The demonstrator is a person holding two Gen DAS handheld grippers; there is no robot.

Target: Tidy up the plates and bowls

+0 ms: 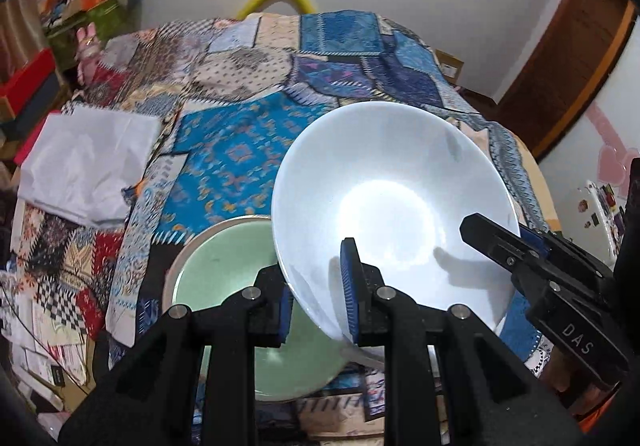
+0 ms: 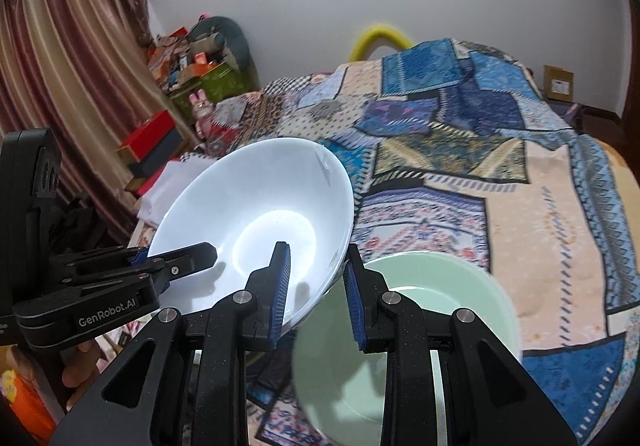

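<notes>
**White bowl held by both grippers above the green dish**

White bowl [image 1: 384, 201] hangs tilted over the patchwork bedspread [image 1: 248, 149], which fills the scene out to the far wall. Its open mouth faces the cameras, and its near rim overlaps the pale green dish [image 1: 224, 266], which lies flat on the bedspread below and nearer.

The coming move likely turns on this: the dish sits just beneath the bowl's lower edge, slightly left in the left wrist view and right in the right wrist view, so a short descent should nest them.

The left gripper [image 1: 320, 286] is clamped on the bowl's near rim, one pad inside and one outside. The right gripper [image 2: 316, 286] pinches the rim on the opposite side the same way. Both point steeply downward.
</notes>
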